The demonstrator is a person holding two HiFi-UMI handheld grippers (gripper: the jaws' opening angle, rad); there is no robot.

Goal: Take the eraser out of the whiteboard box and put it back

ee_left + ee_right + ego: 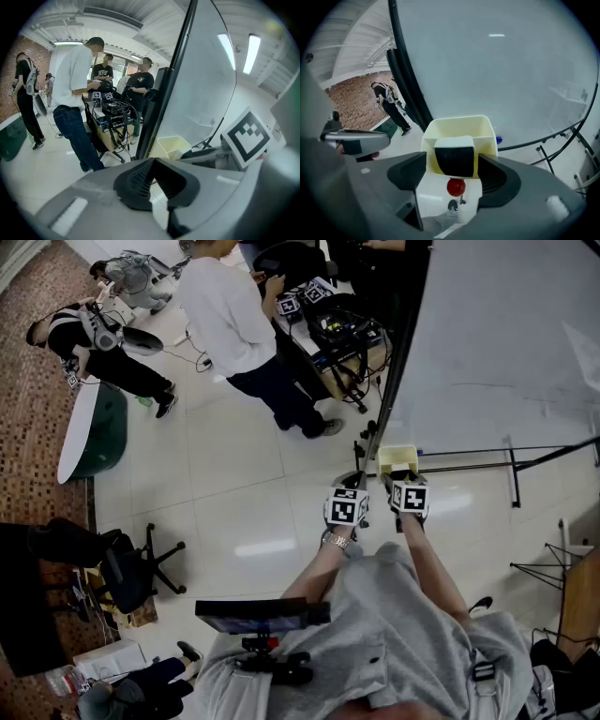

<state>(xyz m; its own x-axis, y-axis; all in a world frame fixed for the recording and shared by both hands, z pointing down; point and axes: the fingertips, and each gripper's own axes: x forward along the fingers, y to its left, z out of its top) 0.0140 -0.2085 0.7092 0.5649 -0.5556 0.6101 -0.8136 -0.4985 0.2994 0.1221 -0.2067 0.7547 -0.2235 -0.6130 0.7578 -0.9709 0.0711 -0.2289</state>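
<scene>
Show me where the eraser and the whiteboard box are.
eraser (pixel 454 161): right gripper view, on its black felt face.
whiteboard box (pixel 459 126): right gripper view, on its cream back wall.

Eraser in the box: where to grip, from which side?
Grip the eraser by its two short sides, on the part sticking up above the box rim, coming from above on the side away from the board. It stands upright, black felt facing the right gripper, whose open fingers flank it.

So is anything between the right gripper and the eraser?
Nothing, it's bare: in the right gripper view the right gripper, jaws open, faces the eraser in its cream box directly.
</scene>
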